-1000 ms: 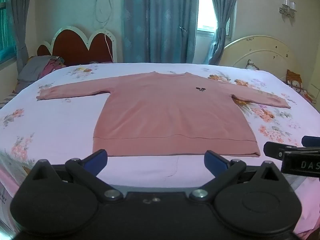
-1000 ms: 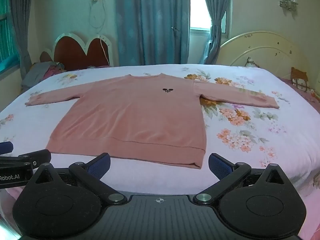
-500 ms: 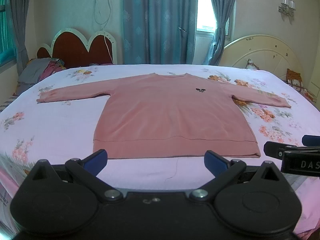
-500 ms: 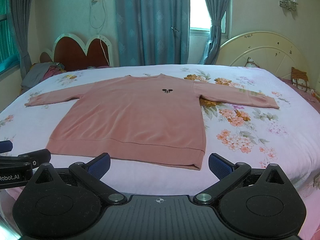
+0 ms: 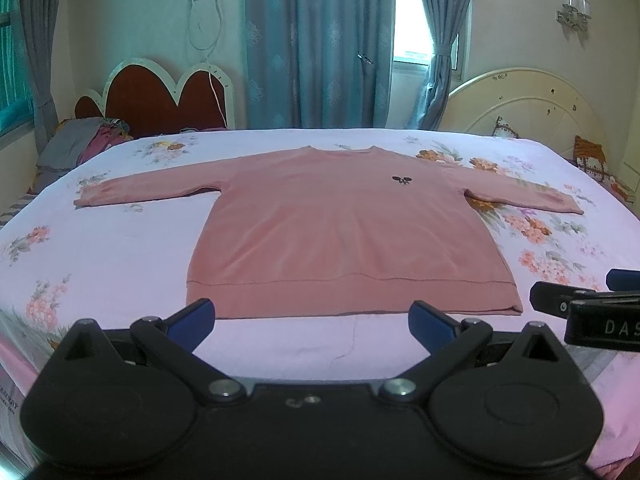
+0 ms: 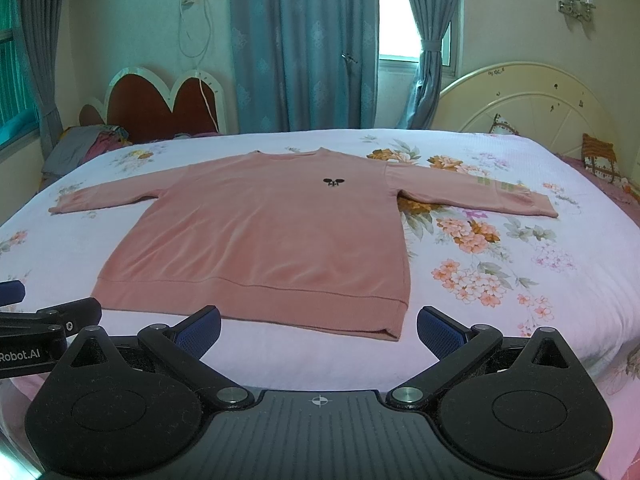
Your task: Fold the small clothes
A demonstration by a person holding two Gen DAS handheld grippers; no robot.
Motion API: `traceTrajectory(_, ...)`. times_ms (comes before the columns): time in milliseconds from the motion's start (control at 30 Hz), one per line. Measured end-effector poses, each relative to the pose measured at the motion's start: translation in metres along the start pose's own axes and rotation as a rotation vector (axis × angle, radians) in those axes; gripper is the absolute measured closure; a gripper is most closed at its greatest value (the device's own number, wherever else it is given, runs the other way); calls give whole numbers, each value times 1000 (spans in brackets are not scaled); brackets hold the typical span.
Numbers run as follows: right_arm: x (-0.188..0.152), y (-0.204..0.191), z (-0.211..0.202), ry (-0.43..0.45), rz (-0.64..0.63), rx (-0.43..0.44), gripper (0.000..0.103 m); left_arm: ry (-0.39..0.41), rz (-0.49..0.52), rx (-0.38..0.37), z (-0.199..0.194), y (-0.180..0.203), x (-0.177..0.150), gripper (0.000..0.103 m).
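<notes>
A pink long-sleeved sweatshirt (image 5: pixel 348 236) (image 6: pixel 272 240) lies flat on the bed, face up, both sleeves spread out sideways, a small dark emblem on its chest. Its hem faces me. My left gripper (image 5: pixel 312 316) stands open just short of the hem, nothing between its blue fingertips. My right gripper (image 6: pixel 318 326) is open too, near the hem's right corner, holding nothing. Each gripper shows at the edge of the other's view.
The bed carries a pale floral sheet (image 5: pixel 100 248) (image 6: pixel 520 264). A heart-shaped headboard (image 5: pixel 160 100) and a pile of clothes (image 5: pixel 84 144) are at the far left, a cream round headboard (image 6: pixel 520 108) at the far right. Blue curtains (image 6: pixel 304 44) hang behind.
Both views have tilted up a little, so the sweatshirt sits slightly lower in frame. The grippers stay open and the garment has not moved.
</notes>
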State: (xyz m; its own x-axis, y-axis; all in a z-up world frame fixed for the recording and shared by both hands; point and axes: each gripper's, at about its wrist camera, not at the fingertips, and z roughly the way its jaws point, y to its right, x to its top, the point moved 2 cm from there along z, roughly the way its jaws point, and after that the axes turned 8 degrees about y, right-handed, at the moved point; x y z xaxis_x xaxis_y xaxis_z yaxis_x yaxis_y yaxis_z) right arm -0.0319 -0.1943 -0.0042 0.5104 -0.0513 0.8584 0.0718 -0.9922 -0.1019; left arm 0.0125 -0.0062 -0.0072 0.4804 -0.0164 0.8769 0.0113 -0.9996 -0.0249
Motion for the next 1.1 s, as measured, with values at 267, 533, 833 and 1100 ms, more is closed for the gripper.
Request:
traceTrajectory(267, 0, 3, 0, -1, 2, -2, 0, -1, -3, 2, 1, 0, 1, 0)
traceTrajectory(533, 1, 3, 0, -1, 3, -2, 0, 0, -7, 7, 1, -1, -1, 0)
traceTrajectory(833, 2, 3, 0, 1, 3, -6, 0, 2, -8, 7, 1, -1, -1, 0)
traceTrajectory(1100, 3, 3, 0, 1, 2, -6, 0, 3, -11, 7, 0, -1, -1, 0)
